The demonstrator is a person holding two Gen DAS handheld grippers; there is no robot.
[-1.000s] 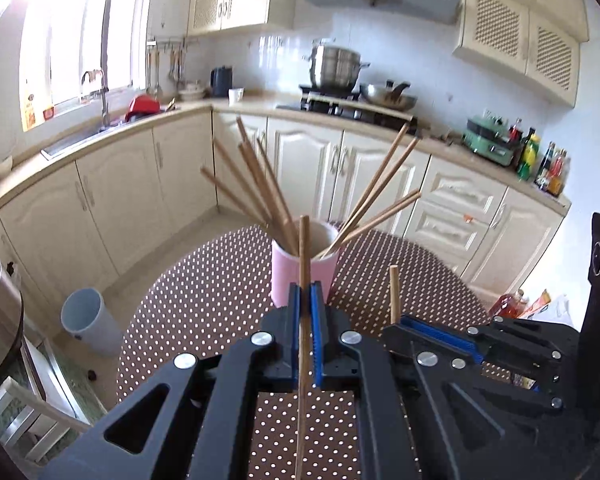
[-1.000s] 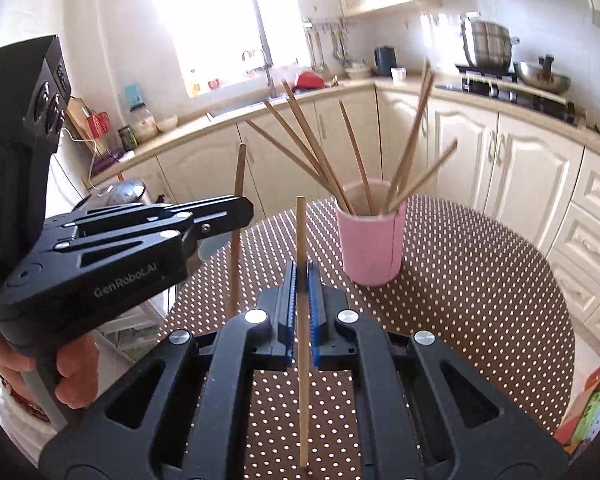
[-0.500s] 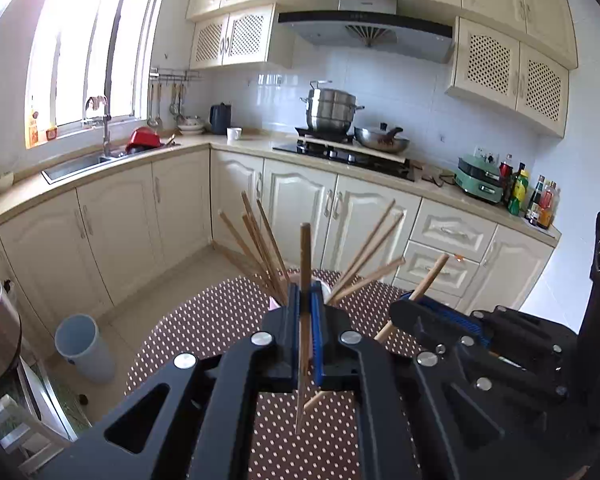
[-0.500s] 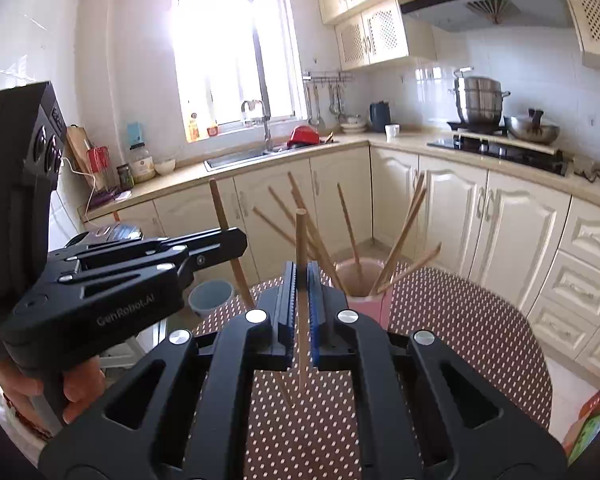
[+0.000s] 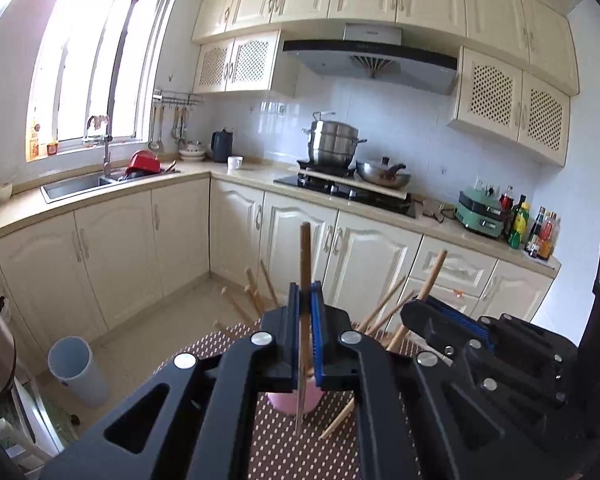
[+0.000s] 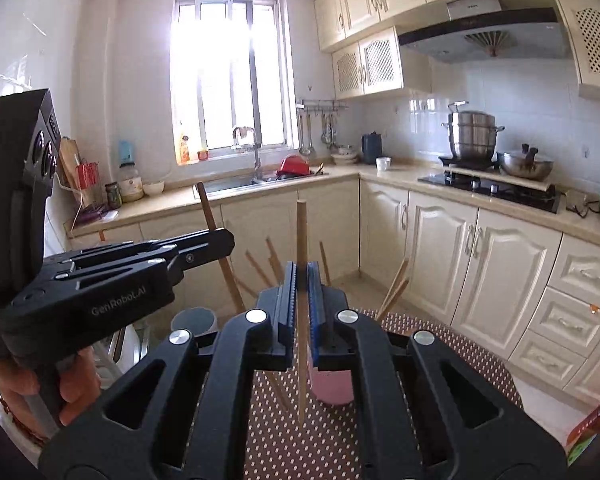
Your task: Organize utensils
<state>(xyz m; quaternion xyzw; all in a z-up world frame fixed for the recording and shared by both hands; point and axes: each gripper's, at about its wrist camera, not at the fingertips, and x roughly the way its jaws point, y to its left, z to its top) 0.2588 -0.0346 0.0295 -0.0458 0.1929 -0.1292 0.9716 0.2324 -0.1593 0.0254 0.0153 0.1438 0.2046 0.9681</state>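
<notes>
My left gripper point(image 5: 305, 292) is shut on an upright wooden chopstick point(image 5: 304, 256). My right gripper point(image 6: 302, 274) is shut on another upright chopstick point(image 6: 301, 232). Both are held high above the table. The pink cup point(image 5: 290, 400) stands below on the dotted cloth, mostly hidden behind the jaws, with several chopsticks point(image 5: 256, 292) fanning out of it. The cup also shows in the right wrist view point(image 6: 334, 384). The right gripper point(image 5: 444, 312) shows at the right of the left wrist view, the left gripper point(image 6: 216, 240) at the left of the right wrist view.
A round table with a brown dotted cloth point(image 6: 452, 352) lies under both grippers. A grey bin point(image 5: 74, 368) stands on the floor at the left. Kitchen cabinets point(image 5: 116, 256), a sink point(image 5: 76, 184) and a stove with pots point(image 5: 340, 180) run along the far walls.
Both grippers have risen and tilted up with their chopsticks. The pink cup has dropped low in both views and is now mostly behind the jaws.
</notes>
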